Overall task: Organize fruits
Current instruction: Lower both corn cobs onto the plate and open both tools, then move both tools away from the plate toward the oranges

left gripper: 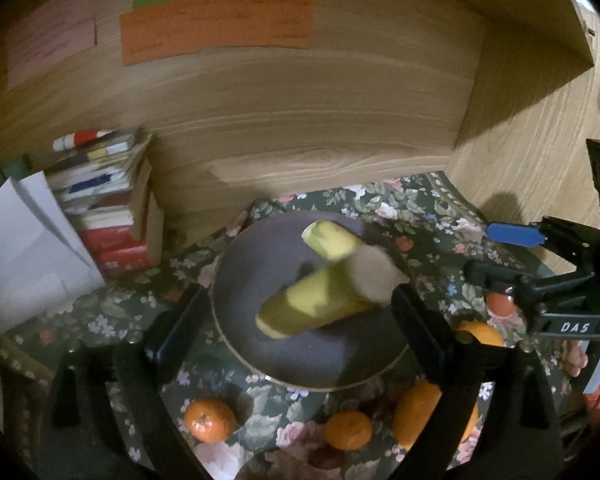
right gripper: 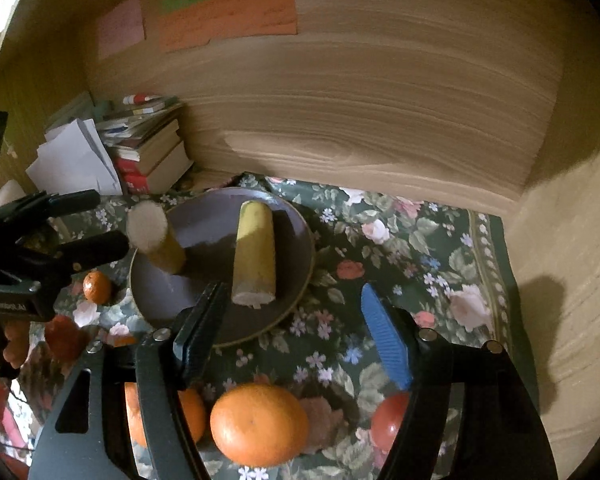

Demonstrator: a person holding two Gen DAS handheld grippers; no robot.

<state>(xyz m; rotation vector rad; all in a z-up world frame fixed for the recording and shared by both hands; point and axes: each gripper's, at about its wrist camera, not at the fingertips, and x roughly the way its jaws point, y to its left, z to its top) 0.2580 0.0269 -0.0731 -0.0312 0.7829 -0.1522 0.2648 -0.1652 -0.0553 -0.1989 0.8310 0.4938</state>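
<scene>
A dark purple plate (left gripper: pixel 260 264) (right gripper: pixel 204 228) sits on a floral cloth. One banana half (right gripper: pixel 256 252) (left gripper: pixel 332 238) lies on it. A second banana half (left gripper: pixel 316 304) (right gripper: pixel 160 240) is tilted over the plate, cut end up; it appears released from my left gripper (left gripper: pixel 296 316), which is open with its fingers either side of the plate. My right gripper (right gripper: pixel 296 328) is open and empty, just right of the plate, above a large orange (right gripper: pixel 260 424). Small oranges (left gripper: pixel 210 420) (left gripper: pixel 348 430) lie in front of the plate.
A stack of books (left gripper: pixel 108 208) (right gripper: pixel 152 148) and white papers (left gripper: pixel 28 248) stand at the back left. A wooden wall (right gripper: pixel 360 100) bearing coloured paper notes (left gripper: pixel 216 24) closes the back and right. A red tomato (right gripper: pixel 392 420) lies near the right finger.
</scene>
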